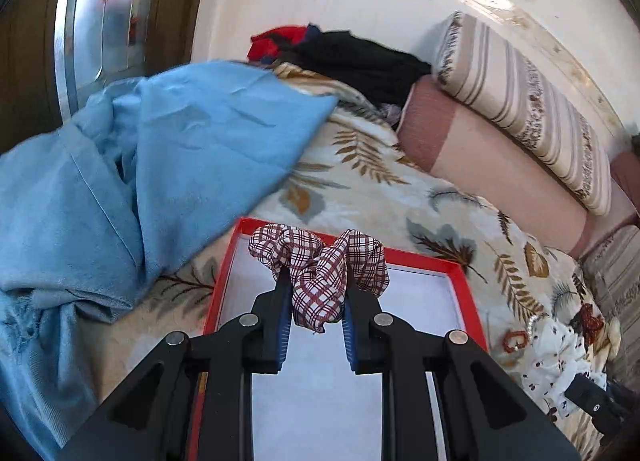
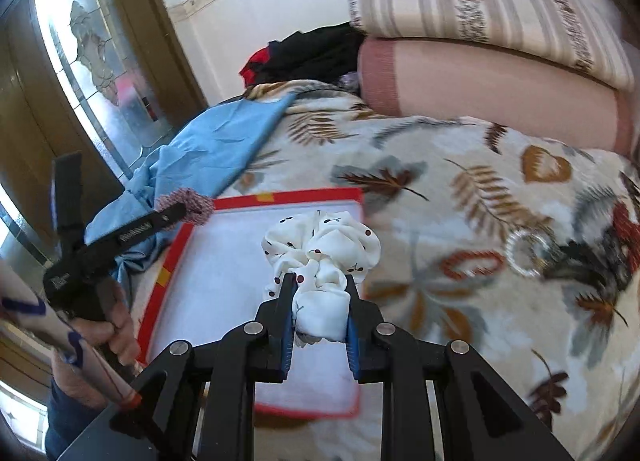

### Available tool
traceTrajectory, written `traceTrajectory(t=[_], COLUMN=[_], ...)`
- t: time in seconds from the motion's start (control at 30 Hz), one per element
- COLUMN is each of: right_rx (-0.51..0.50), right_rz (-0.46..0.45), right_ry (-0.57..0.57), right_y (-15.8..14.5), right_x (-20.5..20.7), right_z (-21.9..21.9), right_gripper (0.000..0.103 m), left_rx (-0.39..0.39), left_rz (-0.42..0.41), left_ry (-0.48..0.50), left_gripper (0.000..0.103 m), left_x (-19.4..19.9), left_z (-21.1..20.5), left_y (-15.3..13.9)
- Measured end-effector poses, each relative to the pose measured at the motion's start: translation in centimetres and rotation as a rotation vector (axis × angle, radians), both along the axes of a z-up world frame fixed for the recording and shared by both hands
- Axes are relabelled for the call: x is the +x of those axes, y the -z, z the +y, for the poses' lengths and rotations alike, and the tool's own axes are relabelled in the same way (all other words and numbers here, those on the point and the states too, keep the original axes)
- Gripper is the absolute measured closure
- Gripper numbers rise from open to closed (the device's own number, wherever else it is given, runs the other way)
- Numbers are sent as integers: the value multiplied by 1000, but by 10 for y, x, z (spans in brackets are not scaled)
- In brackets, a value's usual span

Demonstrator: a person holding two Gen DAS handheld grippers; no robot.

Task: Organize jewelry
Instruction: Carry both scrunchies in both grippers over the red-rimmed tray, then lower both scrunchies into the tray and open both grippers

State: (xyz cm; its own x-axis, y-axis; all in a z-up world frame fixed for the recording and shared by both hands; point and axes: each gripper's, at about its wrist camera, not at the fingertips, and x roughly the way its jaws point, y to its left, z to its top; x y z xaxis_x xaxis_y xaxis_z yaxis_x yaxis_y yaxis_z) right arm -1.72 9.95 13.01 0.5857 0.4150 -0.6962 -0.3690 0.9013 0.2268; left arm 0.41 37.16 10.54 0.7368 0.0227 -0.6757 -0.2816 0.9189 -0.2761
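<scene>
My left gripper [image 1: 318, 281] is shut on a red-and-white plaid scrunchie [image 1: 320, 261] and holds it above the red-rimmed box [image 1: 466, 281] with a white inside. My right gripper [image 2: 318, 285] is shut on a white scrunchie with small dark cherries [image 2: 324, 253], over the right part of the same box [image 2: 176, 245]. The left gripper with the plaid scrunchie [image 2: 188, 203] shows at the box's far left corner in the right wrist view. A red bead bracelet [image 2: 472, 263] and a clear bead bracelet [image 2: 528, 253] lie on the bedspread to the right.
The box lies on a leaf-patterned bedspread [image 2: 440, 189]. A blue cloth [image 1: 140, 165] is bunched left of the box. Pink [image 1: 492, 157] and striped [image 1: 524, 101] bolsters line the wall, with dark clothes [image 1: 352, 57] behind. A glass door [image 2: 92, 61] stands at left.
</scene>
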Motion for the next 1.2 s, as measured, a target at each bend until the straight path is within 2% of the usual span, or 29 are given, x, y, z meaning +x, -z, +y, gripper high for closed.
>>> traceTrajectory(t=[0.23, 0.47, 0.83, 1.0, 1.07, 1.13, 1.2], right_rx=[-17, -18, -4, 8, 10, 22, 23], right_rz=[48, 141, 196, 229, 232, 239, 237], right_ry=[-24, -2, 10, 24, 26, 19, 14], right_y=[10, 42, 76, 88, 89, 87, 84], right_x=[44, 90, 121, 126, 126, 125, 124], right_z=[45, 72, 89, 84, 81, 78, 75], right_gripper=[80, 80, 80, 78, 75, 63, 58], left_rx=[16, -9, 12, 26, 33, 38, 38], left_rz=[57, 102, 169, 204, 210, 210, 205], left_ry=[21, 44, 46, 41, 41, 36, 34], left_gripper=[83, 83, 82, 75, 65, 58, 55], left_x=[25, 42, 56, 58, 58, 57, 55], left_z=[-5, -7, -13, -15, -17, -17, -18], left_y=[18, 34, 50, 56, 57, 57, 55])
